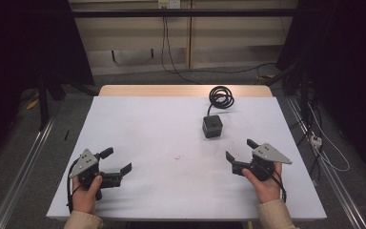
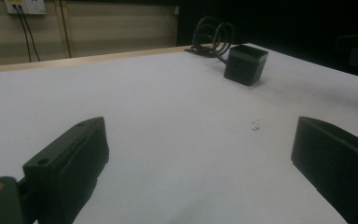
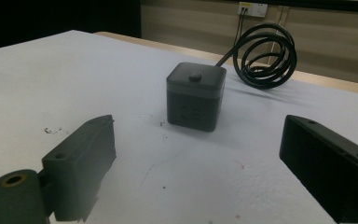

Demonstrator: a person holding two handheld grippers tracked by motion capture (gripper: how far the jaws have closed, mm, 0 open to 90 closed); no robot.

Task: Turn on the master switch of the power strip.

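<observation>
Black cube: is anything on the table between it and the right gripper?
Nothing visible. Bare table lies between the open right gripper and the cube; its coiled cable sits behind it, on the far side.

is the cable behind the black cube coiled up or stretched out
Coiled. The cable lies in a tight bundle of loops at the table's far edge, just behind the cube; in the right gripper view the loops stand up as rings.

Lab recording rig: white-topped table (image 1: 138, 124) boxed in by black curtains (image 1: 24, 43), aluminium floor rails (image 1: 21, 157), loose cables (image 1: 324, 143), wall sockets (image 1: 168, 4).
</observation>
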